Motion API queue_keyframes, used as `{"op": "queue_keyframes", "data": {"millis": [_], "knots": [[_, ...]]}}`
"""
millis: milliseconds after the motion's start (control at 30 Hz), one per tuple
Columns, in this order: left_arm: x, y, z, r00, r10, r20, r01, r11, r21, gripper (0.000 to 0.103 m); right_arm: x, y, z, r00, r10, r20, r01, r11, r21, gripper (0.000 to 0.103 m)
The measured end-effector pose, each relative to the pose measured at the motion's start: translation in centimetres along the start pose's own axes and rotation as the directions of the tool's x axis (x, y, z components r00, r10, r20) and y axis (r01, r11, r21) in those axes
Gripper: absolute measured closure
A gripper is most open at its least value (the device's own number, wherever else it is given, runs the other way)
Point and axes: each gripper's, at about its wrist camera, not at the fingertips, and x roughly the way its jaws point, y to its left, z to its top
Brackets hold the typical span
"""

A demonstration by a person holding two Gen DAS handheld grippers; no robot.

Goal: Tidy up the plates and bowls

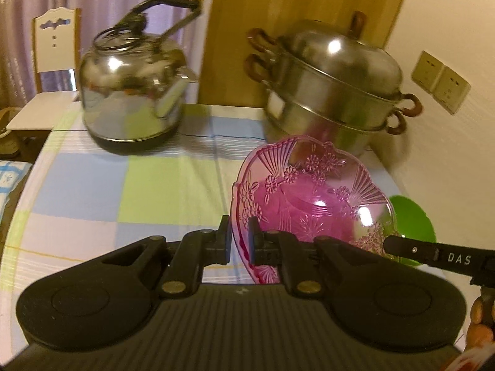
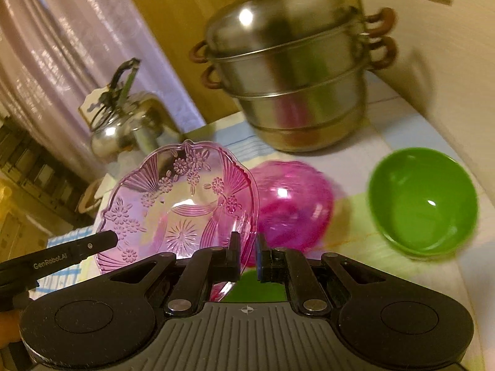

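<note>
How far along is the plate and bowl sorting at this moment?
Nothing looks stacked yet. In hand: the pink patterned plate, its rim pinched on opposite sides by the left gripper and right gripper. Left: the magenta bowl and green bowl sit apart on the tablecloth.

right gripper (image 1: 439, 255): "DAS" on its side | left gripper (image 2: 58, 258): "GenRobot.AI" on its side
</note>
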Motion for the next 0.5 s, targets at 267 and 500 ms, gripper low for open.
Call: {"op": "queue_keyframes", "data": {"millis": [267, 500], "knots": [[1.1, -2.8, 0.2, 1.0, -0.031, -0.003, 0.031, 0.999, 0.018, 0.094, -1.2, -2.7, 0.1, 0.999, -0.035, 0.014, 0.035, 0.999, 0.031, 0.094], [2.7, -3.2, 0.7, 0.998, -0.057, -0.002, 0.057, 0.998, -0.006, 0.094, -1.1, -3.9, 0.3, 0.999, -0.049, 0.024, 0.049, 0.998, 0.033, 0.094]]}}
